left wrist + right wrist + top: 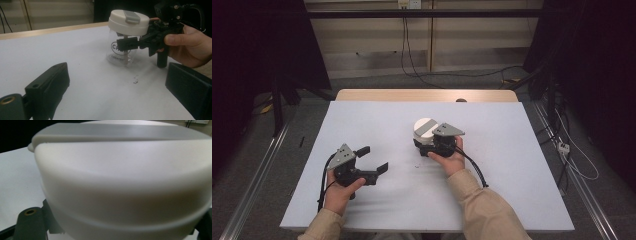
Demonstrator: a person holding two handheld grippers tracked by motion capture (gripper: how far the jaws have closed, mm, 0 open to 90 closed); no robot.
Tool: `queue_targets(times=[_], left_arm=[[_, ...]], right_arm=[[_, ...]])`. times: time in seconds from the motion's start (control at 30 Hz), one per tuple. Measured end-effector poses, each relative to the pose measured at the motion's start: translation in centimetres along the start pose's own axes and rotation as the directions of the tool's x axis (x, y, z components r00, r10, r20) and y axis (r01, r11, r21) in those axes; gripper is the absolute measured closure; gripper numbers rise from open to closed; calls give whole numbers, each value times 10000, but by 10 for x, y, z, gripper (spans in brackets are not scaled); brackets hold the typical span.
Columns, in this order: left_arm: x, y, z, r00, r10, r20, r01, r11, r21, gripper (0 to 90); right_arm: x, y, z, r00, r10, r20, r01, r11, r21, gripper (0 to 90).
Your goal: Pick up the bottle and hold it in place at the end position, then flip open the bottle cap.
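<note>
A person sits at a counter covered by a pale, bluish-white sheet, holding a hand-held gripper in each hand. Near the middle of the counter stands a clear glass jar with dark printed lettering on its side and a wide white lid crossed by a grey strip. The right hand-held gripper is closed around the glass body of the jar just under the lid, one black jaw visible across the near side of the glass in the left gripper view, with the person's right hand wrapped around the tool behind it. In the right gripper view the lid looms very close above the jaws. The left hand-held gripper rests well apart from the jar, toward the person's left, its two black jaws spread wide with nothing between them, held by the left hand. A few tiny dark specks lie on the sheet just in front of the jar.
</note>
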State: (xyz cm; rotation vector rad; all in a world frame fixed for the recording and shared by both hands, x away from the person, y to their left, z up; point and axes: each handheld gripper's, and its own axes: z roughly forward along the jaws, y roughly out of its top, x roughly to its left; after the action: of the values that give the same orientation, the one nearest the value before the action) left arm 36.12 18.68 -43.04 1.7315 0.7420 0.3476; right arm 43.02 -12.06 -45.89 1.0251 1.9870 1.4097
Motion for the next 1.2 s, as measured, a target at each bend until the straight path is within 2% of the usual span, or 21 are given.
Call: queue_targets(times=[0.1,0.53,0.77,1.2], left_arm=[[-1,1,3,9998,-180,98,181,9998,-120,49],[-7,9,15,9995,52,319,-47,9999,-165,69],[-9,15,24,9991,-45,428,51,9999,-148,76],[-11,25,37,9990,86,449,-82,9999,-86,123]], right_arm=[[0,0,0,10000,1,1,-1,10000,11,185],[0,0,0,10000,-1,-37,2,10000,37,184],[-1,0,1,10000,21,-56,-20,10000,70,184],[-1,-1,1,10000,23,-59,-22,10000,88,184]])
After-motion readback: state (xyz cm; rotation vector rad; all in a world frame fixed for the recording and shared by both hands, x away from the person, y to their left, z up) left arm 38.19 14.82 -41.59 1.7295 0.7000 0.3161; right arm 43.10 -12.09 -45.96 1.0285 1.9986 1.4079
